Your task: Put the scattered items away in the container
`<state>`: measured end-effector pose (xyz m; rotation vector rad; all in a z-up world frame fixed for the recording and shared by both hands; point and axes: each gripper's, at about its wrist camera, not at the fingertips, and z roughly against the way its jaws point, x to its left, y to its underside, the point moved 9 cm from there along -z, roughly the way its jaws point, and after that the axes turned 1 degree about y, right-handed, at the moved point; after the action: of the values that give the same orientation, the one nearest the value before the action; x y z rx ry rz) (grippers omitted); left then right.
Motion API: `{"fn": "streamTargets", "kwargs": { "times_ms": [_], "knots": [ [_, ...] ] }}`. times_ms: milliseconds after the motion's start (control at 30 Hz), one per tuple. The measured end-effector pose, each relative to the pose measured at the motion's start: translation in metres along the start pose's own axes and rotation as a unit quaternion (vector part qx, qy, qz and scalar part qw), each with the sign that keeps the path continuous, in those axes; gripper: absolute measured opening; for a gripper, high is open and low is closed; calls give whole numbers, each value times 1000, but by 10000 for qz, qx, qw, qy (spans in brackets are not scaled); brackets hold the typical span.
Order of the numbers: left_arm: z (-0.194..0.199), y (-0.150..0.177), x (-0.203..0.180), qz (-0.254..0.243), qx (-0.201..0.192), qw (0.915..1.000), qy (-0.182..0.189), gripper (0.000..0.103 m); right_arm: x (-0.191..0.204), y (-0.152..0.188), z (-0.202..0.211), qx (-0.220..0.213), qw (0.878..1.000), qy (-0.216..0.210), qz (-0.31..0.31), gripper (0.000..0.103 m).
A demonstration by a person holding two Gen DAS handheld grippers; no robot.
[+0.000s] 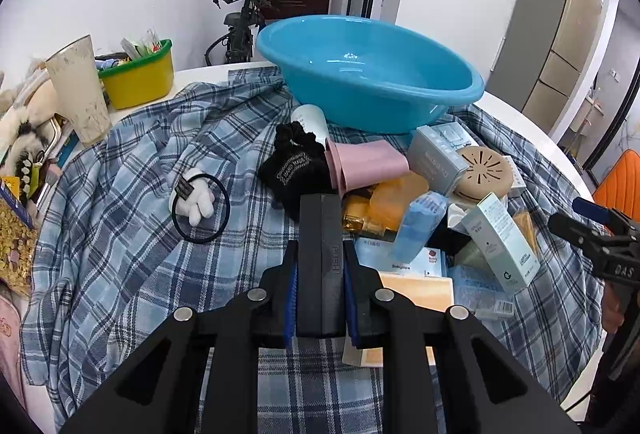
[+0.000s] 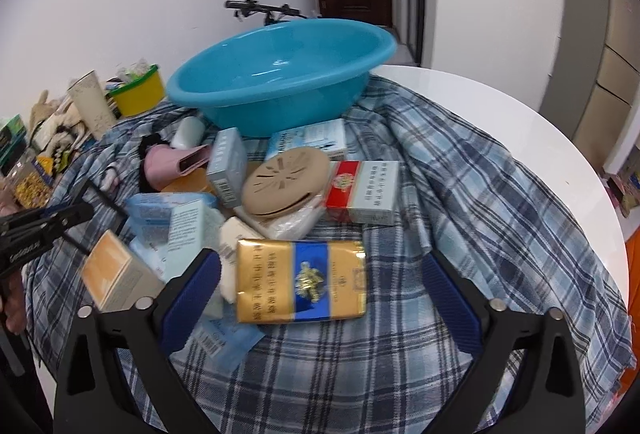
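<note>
While clenched in the left claw (image 1: pixel 320 294) across both broad faces, stands on end over the plaid cloth (image 1: pixel 132 254) near the middle of the counter (image 2: pixel 500 105): a slim black case (image 1: pixel 318 226) marked PUSH. Looks stiff, hard-shelled and light. Smooth too, so likely to slip between the pads if tipped. Best kept upright on the way to the blue basin (image 1: pixel 360 109) at the far edge of the counter.

As for the right claw (image 2: pixel 320 266): spread wide, pads touching nothing, straddling a gold-and-blue pack (image 2: pixel 300 280) lying flat toward the near edge. Probably light and soft-walled under glossy film, hence slippery and easy to crush. Better taken by the two short ends, as lined up now, low against the cloth and with a gentle squeeze.

Heaped between that pack and the basin: a red-and-white pack (image 2: pixel 362 189), a tan round lid (image 2: pixel 286 181), several pale boxes. Nothing visible inside the basin so far.
</note>
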<state>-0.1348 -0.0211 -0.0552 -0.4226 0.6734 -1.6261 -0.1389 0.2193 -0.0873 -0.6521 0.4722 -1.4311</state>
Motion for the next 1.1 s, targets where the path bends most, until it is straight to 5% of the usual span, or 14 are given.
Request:
{"fn": "streamTargets", "kwargs": {
  "times_ms": [267, 467, 700, 1100],
  "knots": [
    [4, 0, 4, 15, -77, 9999, -70, 21, 30, 6, -1, 64, 9985, -435, 333, 78],
    [3, 4, 3, 29, -57, 10000, 2, 21, 69, 7, 3, -23, 9923, -892, 864, 56],
    [2, 6, 0, -13, -46, 10000, 52, 21, 90, 7, -12, 51, 9893, -932, 1122, 40],
    [-4, 9, -5, -65, 42, 9999, 106, 21, 89, 13, -37, 235, 9908, -616, 1178, 38]
  ]
}}
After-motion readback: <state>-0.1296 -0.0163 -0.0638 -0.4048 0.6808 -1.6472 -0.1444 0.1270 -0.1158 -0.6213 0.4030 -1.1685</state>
